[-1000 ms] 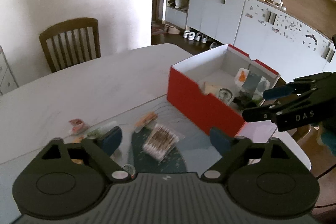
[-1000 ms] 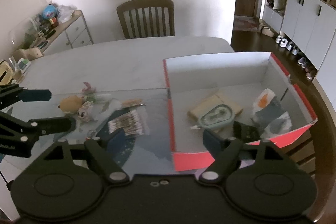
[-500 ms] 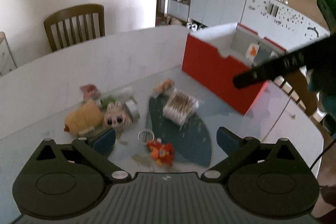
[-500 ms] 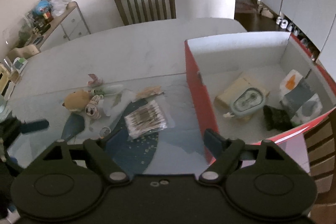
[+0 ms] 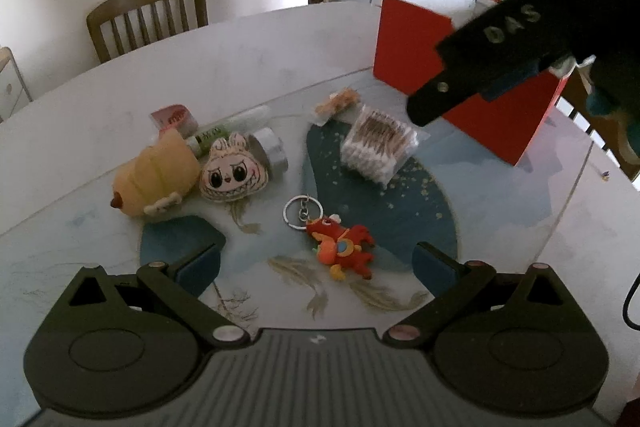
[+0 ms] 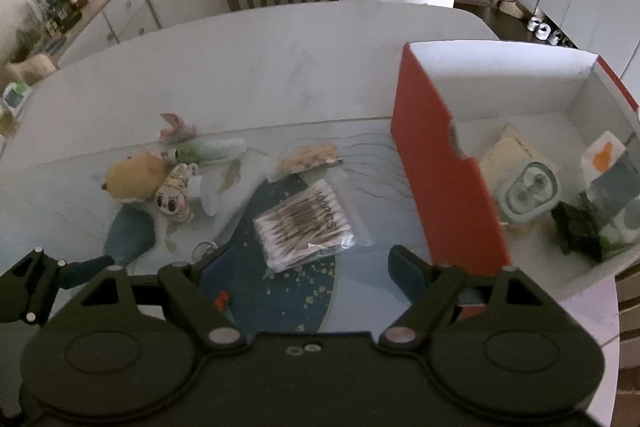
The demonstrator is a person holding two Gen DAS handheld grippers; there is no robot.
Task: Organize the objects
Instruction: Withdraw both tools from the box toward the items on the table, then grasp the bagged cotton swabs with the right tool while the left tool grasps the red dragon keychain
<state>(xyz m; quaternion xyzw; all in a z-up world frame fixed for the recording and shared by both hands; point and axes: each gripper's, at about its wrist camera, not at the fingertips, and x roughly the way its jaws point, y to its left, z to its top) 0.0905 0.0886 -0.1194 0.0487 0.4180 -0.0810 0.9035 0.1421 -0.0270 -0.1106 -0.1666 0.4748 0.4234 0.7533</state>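
Between your left gripper (image 5: 316,263)'s wide-spread, empty fingers lies the red dragon keychain (image 5: 340,247) on the counter (image 5: 260,59). Just ahead and left of it sit the grinning plush face (image 5: 233,175) and the yellow plush (image 5: 156,175). Your right gripper (image 6: 308,269) is wide too, holding nothing, with the bag of cotton swabs (image 6: 306,225) just ahead and the red box (image 6: 444,187) to its right.

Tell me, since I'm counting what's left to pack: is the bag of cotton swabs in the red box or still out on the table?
Out. The bag of cotton swabs lies flat on the table, left of the red box.
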